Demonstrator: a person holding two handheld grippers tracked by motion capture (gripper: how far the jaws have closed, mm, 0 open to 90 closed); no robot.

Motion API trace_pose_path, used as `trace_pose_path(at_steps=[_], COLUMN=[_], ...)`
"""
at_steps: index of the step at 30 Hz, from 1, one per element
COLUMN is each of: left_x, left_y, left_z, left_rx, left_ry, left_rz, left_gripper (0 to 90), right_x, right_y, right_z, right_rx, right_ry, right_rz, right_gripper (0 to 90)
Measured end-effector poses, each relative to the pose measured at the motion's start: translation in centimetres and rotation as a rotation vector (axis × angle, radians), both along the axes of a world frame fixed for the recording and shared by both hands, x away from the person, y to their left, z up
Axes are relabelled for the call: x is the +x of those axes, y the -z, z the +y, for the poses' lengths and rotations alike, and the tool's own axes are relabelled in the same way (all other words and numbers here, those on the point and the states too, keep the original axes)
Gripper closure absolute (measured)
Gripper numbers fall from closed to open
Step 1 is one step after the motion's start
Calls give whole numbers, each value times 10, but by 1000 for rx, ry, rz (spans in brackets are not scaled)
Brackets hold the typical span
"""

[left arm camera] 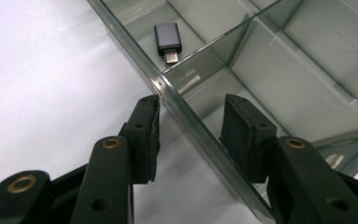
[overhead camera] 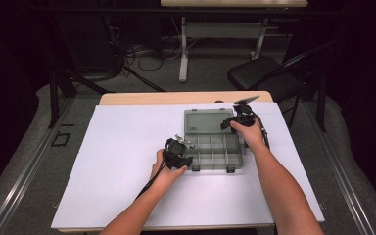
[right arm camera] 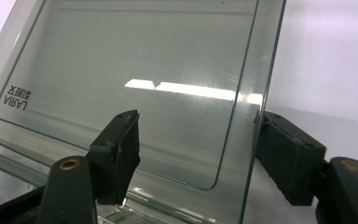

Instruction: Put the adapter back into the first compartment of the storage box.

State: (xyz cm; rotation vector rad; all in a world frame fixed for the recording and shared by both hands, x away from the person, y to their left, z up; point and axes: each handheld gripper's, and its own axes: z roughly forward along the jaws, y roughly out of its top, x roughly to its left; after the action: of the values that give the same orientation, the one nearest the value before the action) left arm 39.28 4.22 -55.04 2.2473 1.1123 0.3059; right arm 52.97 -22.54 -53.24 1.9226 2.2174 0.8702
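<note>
High view: the see-through grey plastic box (overhead camera: 212, 149) sits on the white table (overhead camera: 127, 161). Left claw (left arm camera: 191, 126) is spread around its side wall, steadying it. Right claw (right arm camera: 196, 154), spread, straddles the lid's (right arm camera: 135, 79) edge to swing it.

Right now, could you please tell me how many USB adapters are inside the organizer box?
1. A dark USB adapter lies in a compartment along the organizer box wall straddled by the left hand-held gripper. Other compartments are partly hidden.
</note>
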Motion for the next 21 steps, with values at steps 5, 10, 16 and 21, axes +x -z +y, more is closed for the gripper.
trace_pose_path(at_steps=[5, 10, 16, 21], left_x=[0, 0, 0, 0], left_y=[0, 0, 0, 0], left_z=[0, 0, 0, 0], left_rx=[0, 1, -2, -1], left_ry=[-1, -1, -5, -5], left_rz=[0, 0, -3, -3], left_gripper=[564, 564, 564, 564], right_x=[-2, -3, -5, -7], right_y=[-3, -4, -7, -9], right_z=[-3, -6, -8, -12], right_rx=[9, 27, 17, 28], right_ry=[6, 1, 5, 2], right_rz=[-12, -44, -70, -99], right_gripper=[354, 386, 451, 499])
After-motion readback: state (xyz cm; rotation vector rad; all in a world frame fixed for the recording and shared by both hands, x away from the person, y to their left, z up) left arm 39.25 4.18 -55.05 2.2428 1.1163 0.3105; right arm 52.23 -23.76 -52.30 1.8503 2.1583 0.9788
